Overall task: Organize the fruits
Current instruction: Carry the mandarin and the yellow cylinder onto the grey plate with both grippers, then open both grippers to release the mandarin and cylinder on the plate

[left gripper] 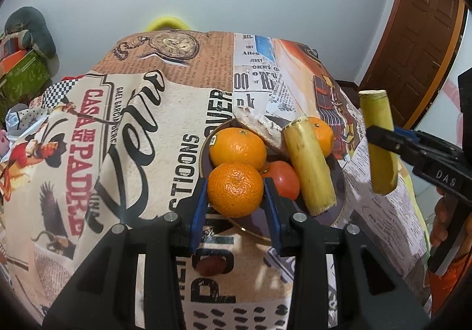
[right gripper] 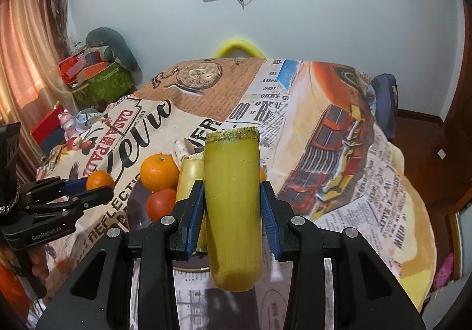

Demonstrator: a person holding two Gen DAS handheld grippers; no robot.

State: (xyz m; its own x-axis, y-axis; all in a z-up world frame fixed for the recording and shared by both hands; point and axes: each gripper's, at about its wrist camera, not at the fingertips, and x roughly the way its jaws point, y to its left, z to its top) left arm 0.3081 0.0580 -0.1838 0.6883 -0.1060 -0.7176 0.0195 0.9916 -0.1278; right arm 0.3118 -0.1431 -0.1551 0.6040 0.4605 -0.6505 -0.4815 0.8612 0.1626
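My left gripper (left gripper: 235, 191) is shut on an orange (left gripper: 235, 190) and holds it at the near rim of a dark plate (left gripper: 337, 179). The plate holds another orange (left gripper: 237, 147), a third orange (left gripper: 323, 134), a red tomato (left gripper: 281, 178), a yellow-green cane piece (left gripper: 308, 166) and a pale root piece (left gripper: 259, 128). My right gripper (right gripper: 232, 206) is shut on a second yellow-green cane piece (right gripper: 232, 197), held upright above the table to the right of the plate. This piece also shows in the left wrist view (left gripper: 379, 141).
The table carries a newspaper-print cloth (left gripper: 132, 123). A small dark red object (left gripper: 211, 266) lies on the cloth below my left gripper. A yellow chair back (right gripper: 237, 47) stands behind the table. Boxes and cushions (right gripper: 100, 70) are piled at the far left. A wooden door (left gripper: 419, 44) is at the right.
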